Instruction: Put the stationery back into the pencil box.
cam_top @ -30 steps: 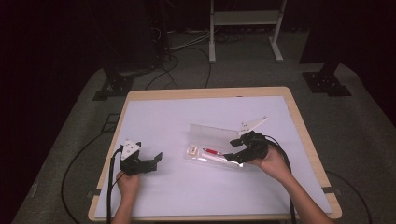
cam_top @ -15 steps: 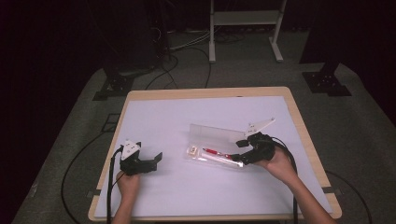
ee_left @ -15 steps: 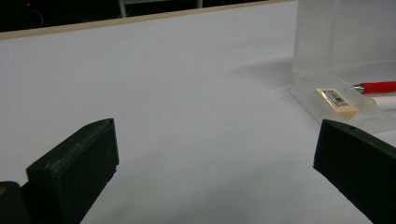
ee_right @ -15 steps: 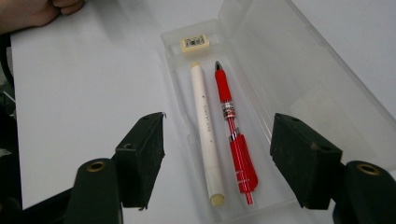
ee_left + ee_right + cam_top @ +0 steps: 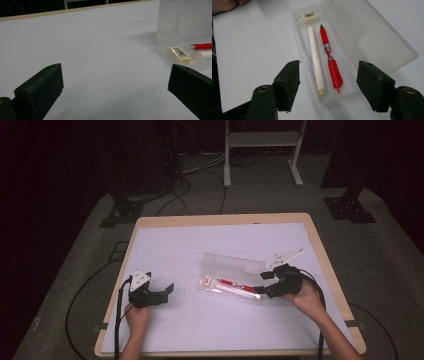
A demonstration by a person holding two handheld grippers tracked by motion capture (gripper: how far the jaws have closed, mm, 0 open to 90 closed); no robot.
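A clear plastic pencil case lies open in the middle of the white table, lid folded back. Inside it rest a red pen, a white pen and a small eraser. My right gripper stands open just short of the case's near end, jaws on either side of it and empty. In the high view that right gripper is at the case's right end. My left gripper rests open on the table to the left of the case, which shows as case with eraser.
The white table surface has a wooden rim. Cables trail from both grippers off the near edge. A white stand and dark equipment feet stand on the floor beyond the table.
My right gripper has drawn back a little to the right, away from the case. The left gripper has stayed still.
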